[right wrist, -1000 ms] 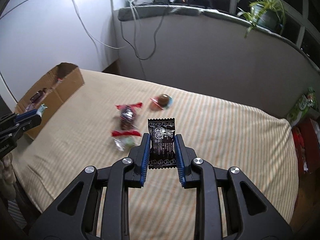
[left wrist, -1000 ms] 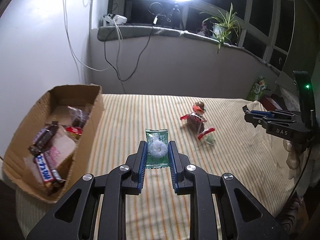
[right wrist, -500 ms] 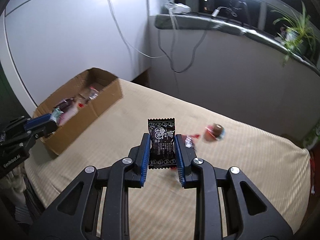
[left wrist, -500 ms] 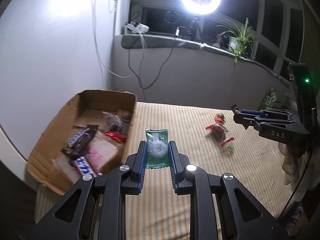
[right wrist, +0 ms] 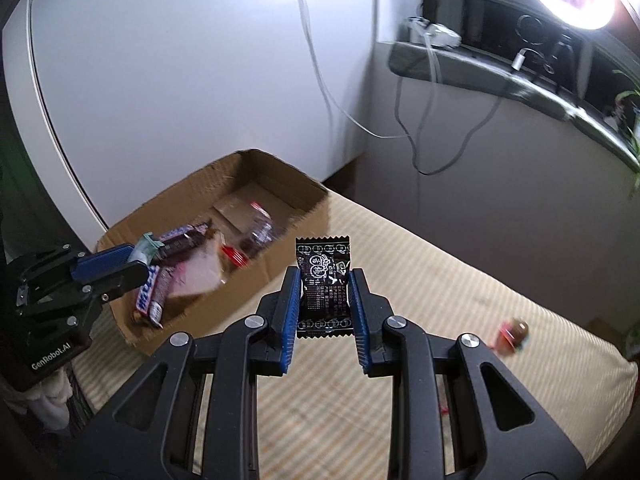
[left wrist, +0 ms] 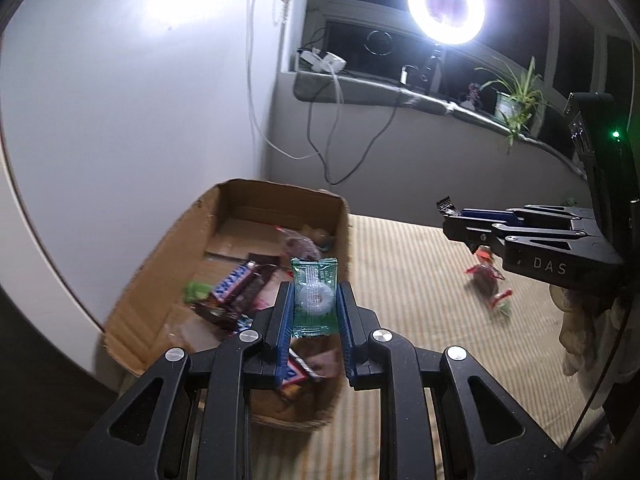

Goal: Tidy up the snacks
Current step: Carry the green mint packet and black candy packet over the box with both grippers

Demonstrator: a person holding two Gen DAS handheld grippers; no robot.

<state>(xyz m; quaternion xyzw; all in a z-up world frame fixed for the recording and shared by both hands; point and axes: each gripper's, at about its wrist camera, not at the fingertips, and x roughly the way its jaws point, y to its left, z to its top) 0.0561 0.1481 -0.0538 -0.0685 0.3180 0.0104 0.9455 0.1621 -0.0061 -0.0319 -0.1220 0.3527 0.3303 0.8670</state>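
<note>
My left gripper (left wrist: 314, 304) is shut on a green snack packet (left wrist: 313, 298) with a white ring inside, held above the near end of the open cardboard box (left wrist: 168, 264). The box holds several wrapped bars and candies (left wrist: 236, 286). My right gripper (right wrist: 325, 292) is shut on a black snack packet (right wrist: 324, 286), held above the striped bed just right of the box (right wrist: 280, 264). The left gripper also shows in the right wrist view (right wrist: 132, 256), over the box. The right gripper shows in the left wrist view (left wrist: 448, 210), right of the box.
Red-wrapped candies (left wrist: 486, 280) lie on the striped bedspread (left wrist: 400, 280) to the right; one round candy (right wrist: 514, 330) shows in the right wrist view. A white wall (left wrist: 140, 120) stands behind the box. A ring light (left wrist: 446, 6), cables and a plant (left wrist: 516, 96) sit at the windowsill.
Both grippers have moved left toward the box, each still holding its packet. The left one now hangs over the box; the loose candies have slid to the right of both views.
</note>
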